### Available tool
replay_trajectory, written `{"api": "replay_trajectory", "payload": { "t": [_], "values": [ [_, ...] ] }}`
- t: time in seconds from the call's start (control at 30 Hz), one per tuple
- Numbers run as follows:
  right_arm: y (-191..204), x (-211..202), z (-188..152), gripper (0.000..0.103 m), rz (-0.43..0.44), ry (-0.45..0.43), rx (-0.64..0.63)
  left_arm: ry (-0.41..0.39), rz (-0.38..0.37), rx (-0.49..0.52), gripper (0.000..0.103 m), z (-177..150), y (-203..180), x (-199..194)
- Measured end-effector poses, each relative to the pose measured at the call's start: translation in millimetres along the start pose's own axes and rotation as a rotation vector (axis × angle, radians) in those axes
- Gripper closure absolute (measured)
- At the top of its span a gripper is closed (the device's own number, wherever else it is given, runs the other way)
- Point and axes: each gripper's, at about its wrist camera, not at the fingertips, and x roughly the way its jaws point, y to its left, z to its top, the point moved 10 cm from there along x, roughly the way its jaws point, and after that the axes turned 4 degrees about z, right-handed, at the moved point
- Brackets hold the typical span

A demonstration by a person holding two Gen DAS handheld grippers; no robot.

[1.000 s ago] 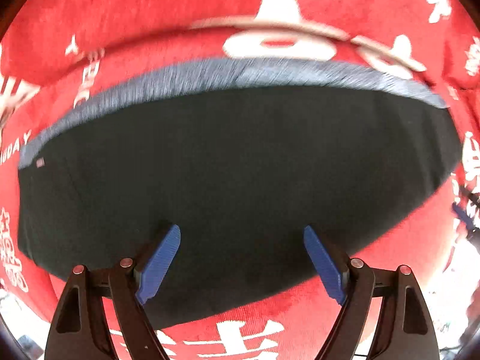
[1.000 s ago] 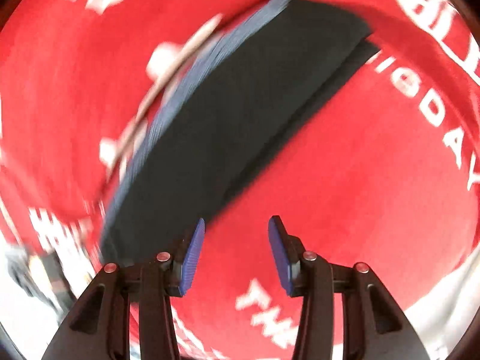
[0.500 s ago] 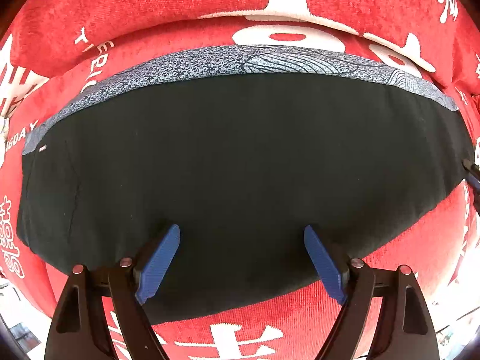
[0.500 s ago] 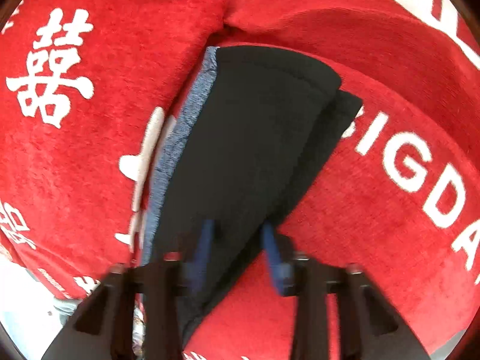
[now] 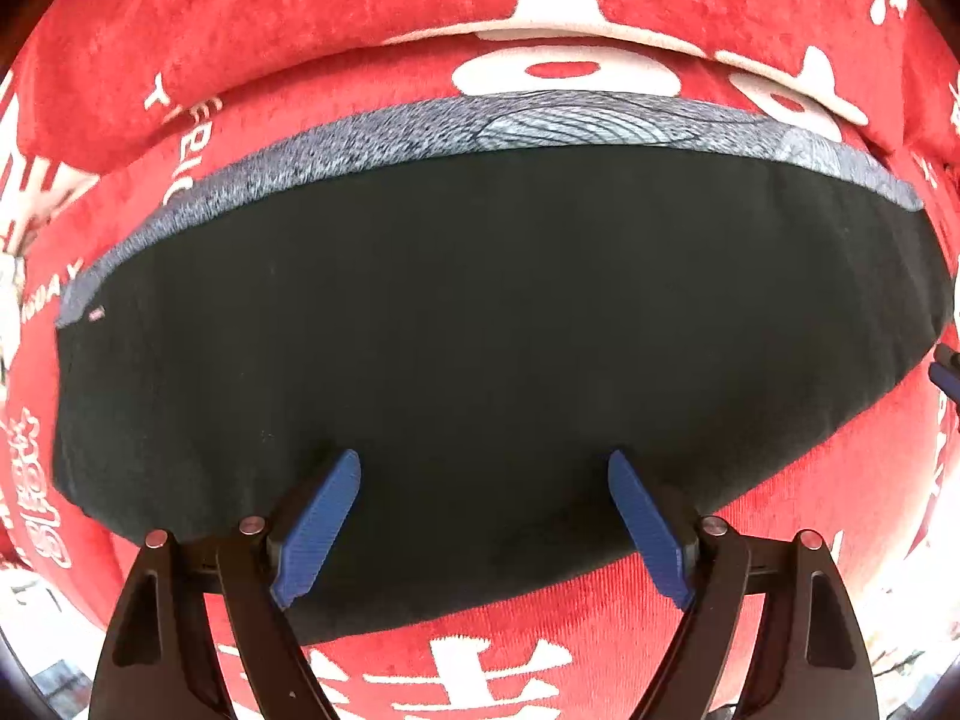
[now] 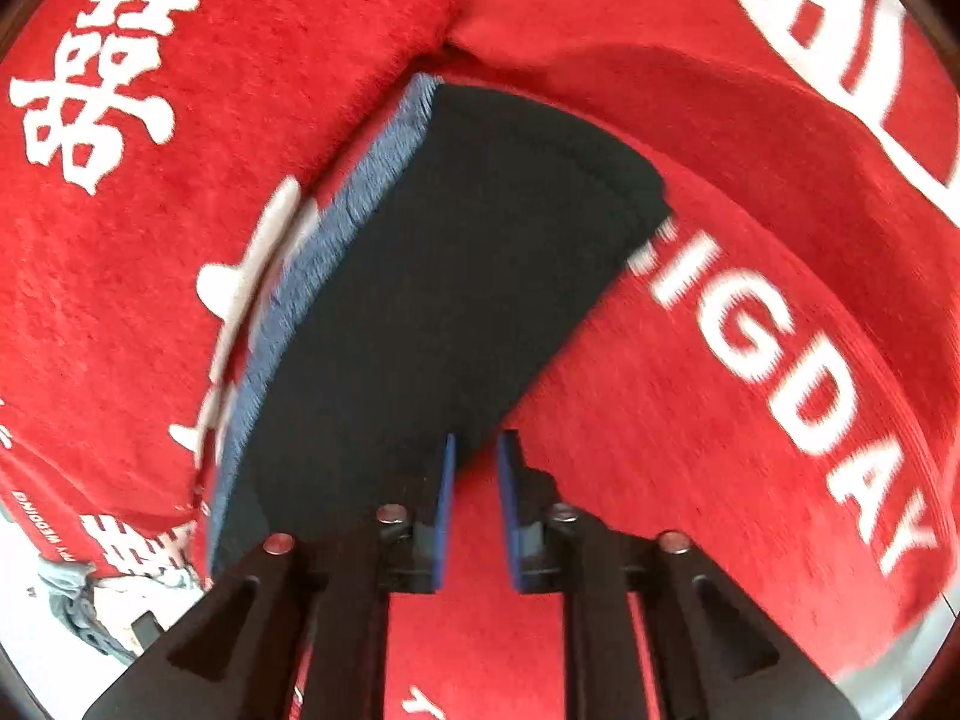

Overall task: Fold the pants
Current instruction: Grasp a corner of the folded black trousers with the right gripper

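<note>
The black pants [image 5: 480, 330] lie flat as a folded oblong on the red printed cover [image 5: 300, 18], with the grey patterned waistband [image 5: 540, 126] running along the far long edge, against the rise of the cushion. That leaves the plain near edge free for grasping. The left gripper [image 5: 483, 516] hangs over that near edge with its blue pads spread wide and nothing between them, probably placed to pin or pinch the middle of the edge. The right gripper [image 6: 476, 498] sits at one short end of the pants [image 6: 432, 300], its pads drawn close with only a narrow gap. The corner of the cloth reaches right up to them, but whether any fabric is actually caught between them is hard to say from this blurred view. Its placement suits lifting that end across for another fold.
</note>
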Motion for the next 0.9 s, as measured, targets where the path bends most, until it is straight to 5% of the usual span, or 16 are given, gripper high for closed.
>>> {"api": "replay_trajectory", "payload": {
  "t": [0.07, 0.17, 0.43, 0.67, 0.73, 0.9],
  "values": [
    [3.2, -3.2, -16.1, 0.078, 0.0, 0.019, 0.0, -0.003, -0.017, 0.024, 0.017, 1.6, -6.7, -7.4],
    [9.5, -2.7, -43.4, 0.056, -0.013, 0.041, 0.021, -0.008, -0.056, 0.072, 0.017, 2.5, -20.7, -18.3],
    [22.5, 1.3, -97.9, 0.052, -0.017, 0.066, 0.05, -0.02, -0.078, 0.186, 0.017, 3.5, -43.5, -29.2],
    [30.9, 4.3, -105.2, 0.045, -0.007, 0.054, 0.053, -0.042, -0.077, 0.23, 0.017, 6.2, -54.0, -33.6],
    [31.9, 6.0, -103.7, 0.042, -0.003, 0.053, 0.05, -0.042, -0.081, 0.24, 0.003, 3.2, -60.2, -34.8],
    [28.7, 6.9, -96.3, 0.03, 0.009, 0.067, 0.033, -0.038, -0.095, 0.252, 0.001, 6.7, -85.6, -35.6]
  ]
}}
